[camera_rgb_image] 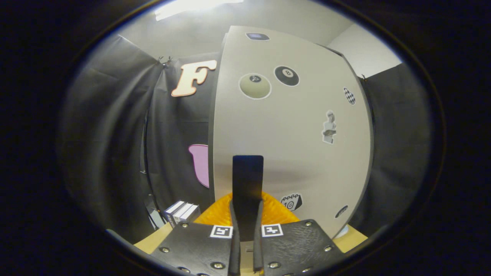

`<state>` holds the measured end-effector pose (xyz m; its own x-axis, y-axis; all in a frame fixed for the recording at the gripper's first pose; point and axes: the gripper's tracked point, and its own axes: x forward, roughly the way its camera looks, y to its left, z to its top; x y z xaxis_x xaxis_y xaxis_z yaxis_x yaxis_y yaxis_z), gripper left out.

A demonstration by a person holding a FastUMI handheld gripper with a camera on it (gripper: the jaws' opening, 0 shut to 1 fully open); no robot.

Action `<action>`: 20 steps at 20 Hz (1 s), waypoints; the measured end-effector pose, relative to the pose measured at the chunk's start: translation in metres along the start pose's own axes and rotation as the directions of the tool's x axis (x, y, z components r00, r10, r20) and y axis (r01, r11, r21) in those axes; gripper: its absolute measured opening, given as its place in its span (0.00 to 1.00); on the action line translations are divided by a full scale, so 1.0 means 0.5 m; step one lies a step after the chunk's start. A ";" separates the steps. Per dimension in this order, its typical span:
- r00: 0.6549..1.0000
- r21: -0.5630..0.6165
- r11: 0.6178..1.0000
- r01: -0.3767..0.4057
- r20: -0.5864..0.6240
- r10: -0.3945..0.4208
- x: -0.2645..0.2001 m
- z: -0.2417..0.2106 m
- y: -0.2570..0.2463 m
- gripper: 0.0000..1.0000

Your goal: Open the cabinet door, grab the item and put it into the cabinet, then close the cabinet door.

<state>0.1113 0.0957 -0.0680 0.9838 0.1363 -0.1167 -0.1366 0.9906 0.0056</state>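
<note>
Fingers (247, 226) closed on door handle (247, 180)

Tall pale flat-panelled cabinet door (291, 130) stands upright directly ahead of gripper (246, 230). Dark flat handle (247, 191) sits low on the door, between the two fingers, which close on it. Stack of white-spined boxes (181, 212) lies left of the fingers, on light wooden tabletop (153, 239), before the booth wall.
</note>
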 end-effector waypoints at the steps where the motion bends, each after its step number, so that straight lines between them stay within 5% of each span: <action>1: 1.000 0.000 1.000 0.002 0.001 -0.002 0.000 0.001 0.000 0.13; 20: 0.999 0.026 0.999 0.045 -0.008 -0.045 0.000 -0.004 -0.009 0.13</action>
<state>0.1116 0.0914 -0.0699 0.9879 0.0920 -0.1249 -0.0894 0.9957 0.0263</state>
